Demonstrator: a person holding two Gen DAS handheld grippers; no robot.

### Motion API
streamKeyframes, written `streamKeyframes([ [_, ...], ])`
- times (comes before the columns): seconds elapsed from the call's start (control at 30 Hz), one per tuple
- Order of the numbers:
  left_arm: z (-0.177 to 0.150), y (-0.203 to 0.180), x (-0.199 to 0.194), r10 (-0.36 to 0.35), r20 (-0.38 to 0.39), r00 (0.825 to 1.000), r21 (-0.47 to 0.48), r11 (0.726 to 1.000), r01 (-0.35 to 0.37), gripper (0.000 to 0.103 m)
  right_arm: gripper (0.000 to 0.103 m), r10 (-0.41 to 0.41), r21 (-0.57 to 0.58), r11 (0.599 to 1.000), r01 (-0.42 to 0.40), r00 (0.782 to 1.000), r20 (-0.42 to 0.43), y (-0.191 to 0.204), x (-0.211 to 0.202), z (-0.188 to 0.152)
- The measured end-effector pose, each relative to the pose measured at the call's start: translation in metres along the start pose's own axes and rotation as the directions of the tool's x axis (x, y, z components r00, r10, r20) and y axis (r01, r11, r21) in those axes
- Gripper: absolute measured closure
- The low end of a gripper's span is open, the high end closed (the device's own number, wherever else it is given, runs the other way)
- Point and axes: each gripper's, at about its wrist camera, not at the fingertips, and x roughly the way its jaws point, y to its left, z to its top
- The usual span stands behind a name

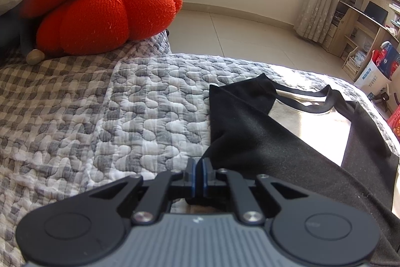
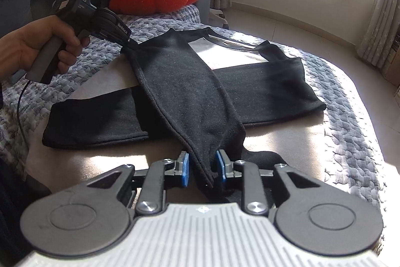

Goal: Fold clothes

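Black linkage grippers, left gripper [image 1: 199, 175] and right gripper [image 2: 202, 168], silver screws, blue pads, perhaps rubber.

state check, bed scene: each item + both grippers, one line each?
left gripper: shut on the garment's far corner
right gripper: pads parted around the near end of the fold, cloth between them
black garment: partly folded, side panel lifted over the body, stretched between both grippers
white panel: partly uncovered
quilt: spread flat under the garment
red cushion: resting at the head end, untouched
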Motion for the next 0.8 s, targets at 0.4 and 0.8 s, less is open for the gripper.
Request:
streamKeyframes([
  [0.4,0.005,0.011,-0.006,0.032,0.028,0.999,-0.035,0.999,-0.030,0.098,0.054,-0.096,0.282,0.953,0.110,0.993,-0.066,-0.074,-0.001,-0.006],
  [0.8,-0.005,-0.032,-0.030,-0.061,0.104,0.993,0.064,0.996,0.054,0.097,0.096,-0.212,0.392,0.900,0.192,0.977,0.008,-0.084,-0.037,-0.013],
])
